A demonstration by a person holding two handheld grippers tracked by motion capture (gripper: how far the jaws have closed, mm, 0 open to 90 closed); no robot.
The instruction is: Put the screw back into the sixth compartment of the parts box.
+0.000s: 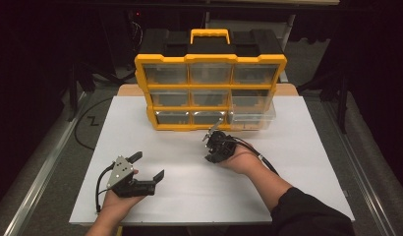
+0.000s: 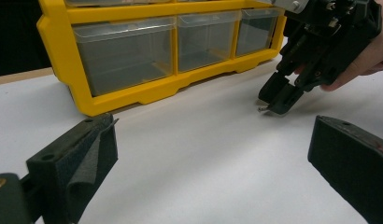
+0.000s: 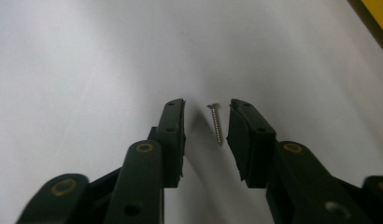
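At centre frame in the right gripper view, the right tool [image 3: 206, 122] straddles a small screw [image 3: 216, 123] lying on the white bench [image 3: 87, 60] — jaws apart, not touching it. The left tool [image 1: 146, 166] (lower left of the high view) gapes wide, well away from the yellow organizer [image 1: 209, 91].

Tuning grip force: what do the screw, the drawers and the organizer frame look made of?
Screw: looks like bright bare or plated steel, silvery with a shiny threaded shank. Drawers: clear, slightly smoky plastic; you see through the walls. Organizer frame: yellow moulded plastic, smooth semi-gloss with rounded edges. The right gripper straddles the screw, jaws apart.
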